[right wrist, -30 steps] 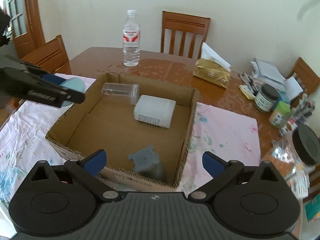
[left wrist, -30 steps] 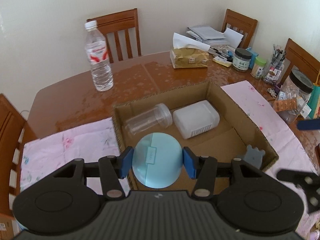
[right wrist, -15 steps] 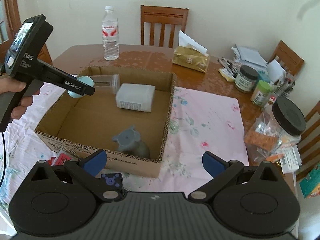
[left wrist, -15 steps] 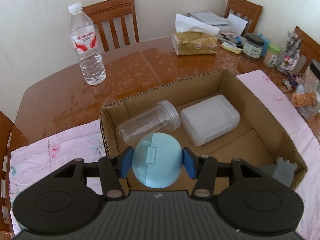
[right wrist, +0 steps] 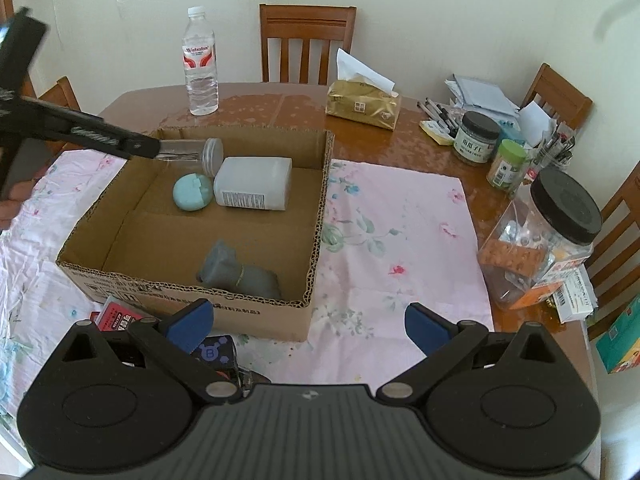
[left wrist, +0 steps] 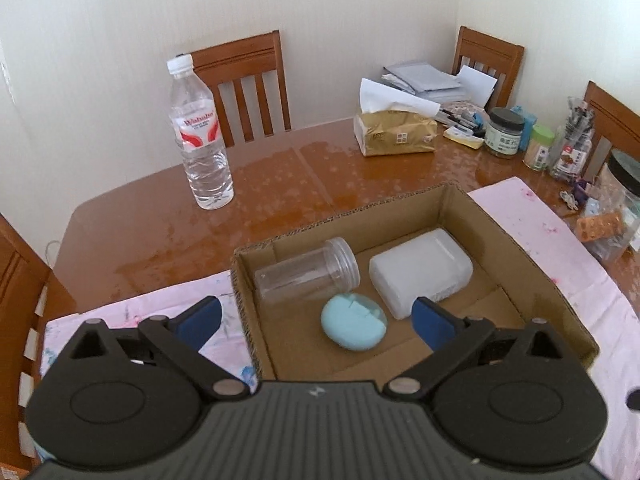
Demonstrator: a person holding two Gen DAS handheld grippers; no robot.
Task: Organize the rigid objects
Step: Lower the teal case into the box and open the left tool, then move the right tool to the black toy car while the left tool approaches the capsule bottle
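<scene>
A light blue round case (left wrist: 354,326) (right wrist: 193,192) lies on the floor of the cardboard box (left wrist: 460,200) (right wrist: 256,304). It touches a clear jar (left wrist: 308,272) (right wrist: 192,152) and sits beside a white bottle (left wrist: 420,270) (right wrist: 254,188), both lying on their sides. My left gripper (left wrist: 316,320) (right wrist: 154,148) hovers over the box's left part. Its jaws are opening and stand wide, and the pads are clear of the case below. A grey object (right wrist: 236,272) lies in the box's near right corner. My right gripper (right wrist: 308,324) is open and empty in front of the box.
A water bottle (left wrist: 202,148), a tissue pack (left wrist: 396,134), small jars (right wrist: 478,138) and a big black-lidded jar (right wrist: 548,236) stand on the wooden table. The box rests on a pink floral cloth (right wrist: 400,240). A red packet (right wrist: 116,314) and a dark cube (right wrist: 214,354) lie before the box. Chairs ring the table.
The left gripper has let go of the light blue case, which now lies in the box. Its jaws went from shut on the case to wide apart. The right gripper stayed open.
</scene>
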